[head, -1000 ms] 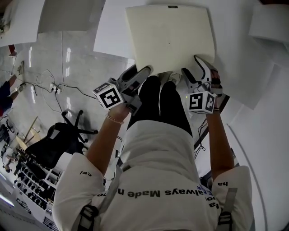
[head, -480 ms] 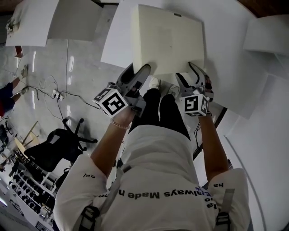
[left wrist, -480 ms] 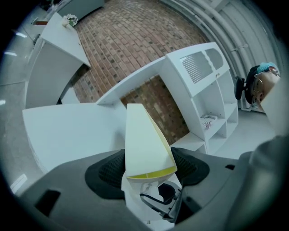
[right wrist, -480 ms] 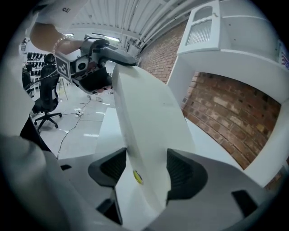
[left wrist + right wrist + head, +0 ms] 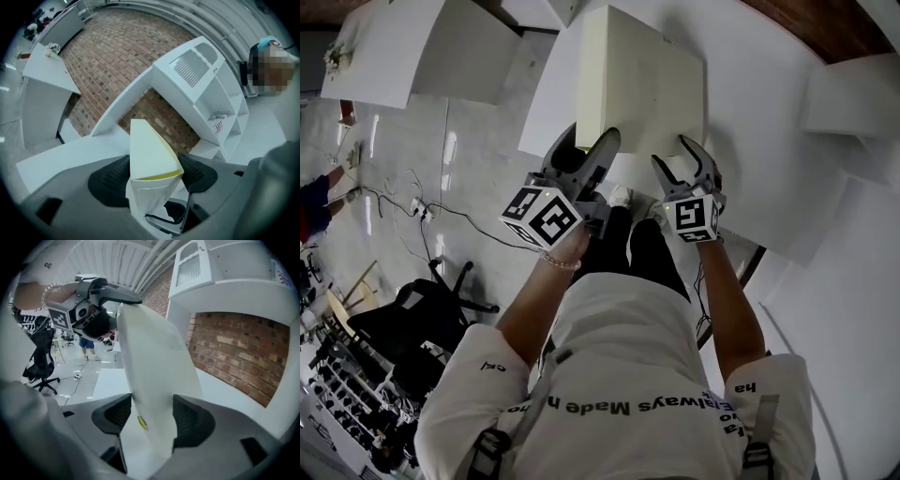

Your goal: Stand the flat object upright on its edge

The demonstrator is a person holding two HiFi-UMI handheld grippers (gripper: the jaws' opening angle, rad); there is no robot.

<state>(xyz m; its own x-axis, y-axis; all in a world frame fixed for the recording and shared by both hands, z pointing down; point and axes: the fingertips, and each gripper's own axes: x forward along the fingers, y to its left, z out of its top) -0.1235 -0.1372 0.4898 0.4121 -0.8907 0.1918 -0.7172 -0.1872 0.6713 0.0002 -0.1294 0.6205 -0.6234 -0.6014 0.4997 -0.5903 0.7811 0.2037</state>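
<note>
1. Since the cream panel must end on its edge, it is held tipped up at upper centre, over the white table.
2. Left gripper clamps its near edge; right gripper, jaws closing around it, seemingly presses too, sharing the load.

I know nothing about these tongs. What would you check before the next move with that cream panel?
1. Left tongs gripping the panel: ok, pads press both faces.
2. Right tongs gripping it: ok, jaws closing with the panel between them.
3. Both tongs on the same near edge: ok.
4. Panel upright: not ok, it is tilted.
5. Far edge resting on the table: cannot tell.
</note>
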